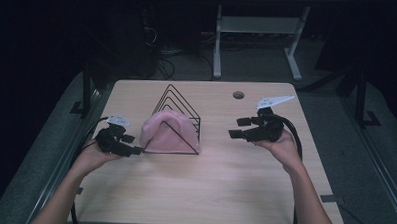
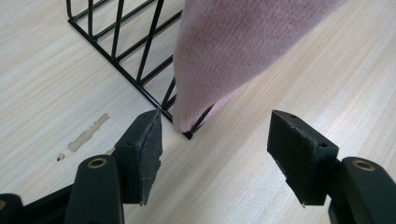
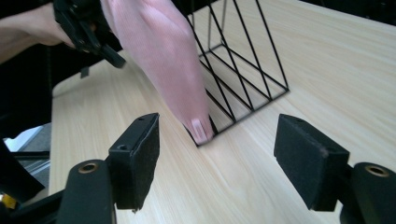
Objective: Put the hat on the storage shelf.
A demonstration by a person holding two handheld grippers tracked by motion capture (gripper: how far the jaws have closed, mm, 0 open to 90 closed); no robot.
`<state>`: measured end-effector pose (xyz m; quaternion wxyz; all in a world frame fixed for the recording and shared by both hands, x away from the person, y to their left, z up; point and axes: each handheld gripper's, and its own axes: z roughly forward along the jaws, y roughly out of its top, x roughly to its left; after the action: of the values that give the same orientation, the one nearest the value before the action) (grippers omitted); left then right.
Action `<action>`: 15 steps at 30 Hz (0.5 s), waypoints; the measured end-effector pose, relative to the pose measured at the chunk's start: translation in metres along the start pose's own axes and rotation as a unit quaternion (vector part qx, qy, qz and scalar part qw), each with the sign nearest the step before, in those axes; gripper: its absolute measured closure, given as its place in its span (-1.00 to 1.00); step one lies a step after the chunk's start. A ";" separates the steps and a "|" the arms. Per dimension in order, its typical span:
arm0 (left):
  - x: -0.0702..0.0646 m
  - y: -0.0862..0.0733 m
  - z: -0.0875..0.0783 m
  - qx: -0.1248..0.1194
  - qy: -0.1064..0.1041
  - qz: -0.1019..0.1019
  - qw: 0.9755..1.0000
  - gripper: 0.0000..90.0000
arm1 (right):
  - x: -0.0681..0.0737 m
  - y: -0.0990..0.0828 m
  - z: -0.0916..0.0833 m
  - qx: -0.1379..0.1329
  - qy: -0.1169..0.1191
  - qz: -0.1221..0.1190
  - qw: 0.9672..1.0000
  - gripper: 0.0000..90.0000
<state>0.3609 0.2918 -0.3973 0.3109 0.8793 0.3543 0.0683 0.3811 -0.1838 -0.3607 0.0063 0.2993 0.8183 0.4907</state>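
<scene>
A pink knitted hat (image 1: pixel 168 133) is draped over the front of a black wire rack (image 1: pixel 179 99) with triangular dividers, in the middle of the wooden table (image 1: pixel 209 182). My left gripper (image 1: pixel 136 150) lies at the rack's front left corner. In the left gripper view its jaws (image 2: pixel 215 140) stand open, with the hat's lower edge (image 2: pixel 205 102) and the rack's corner (image 2: pixel 116 46) just ahead of the pads, not touched. My right gripper (image 1: pixel 238 128) is to the right of the rack, open and holding nothing (image 3: pixel 217 144), facing the hat (image 3: pixel 163 60) and the rack (image 3: pixel 247 70).
A round cable hole (image 1: pixel 238 95) sits at the table's far right. A pale scuff (image 2: pixel 88 133) marks the wood beside the left jaw. Behind the table stands a white desk frame (image 1: pixel 259 39) on a dark floor. Bare tabletop stretches in front of the rack.
</scene>
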 end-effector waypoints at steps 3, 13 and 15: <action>-0.001 -0.003 -0.001 -0.001 0.000 0.002 1.000 -0.25 | -0.004 -0.012 -0.007 -0.006 -0.005 0.010 1.000 -0.33; -0.001 -0.010 -0.005 -0.003 0.003 0.007 1.000 -0.30 | -0.014 -0.051 -0.029 -0.010 -0.030 0.052 0.998 -0.36; -0.001 -0.012 -0.007 -0.004 0.002 0.006 1.000 -0.30 | -0.016 -0.058 -0.033 -0.012 -0.034 0.059 0.998 -0.36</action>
<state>0.3508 0.3007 -0.3987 0.3135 0.8798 0.3496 0.0738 0.3559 -0.2375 -0.3949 0.0090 0.3635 0.7927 0.4892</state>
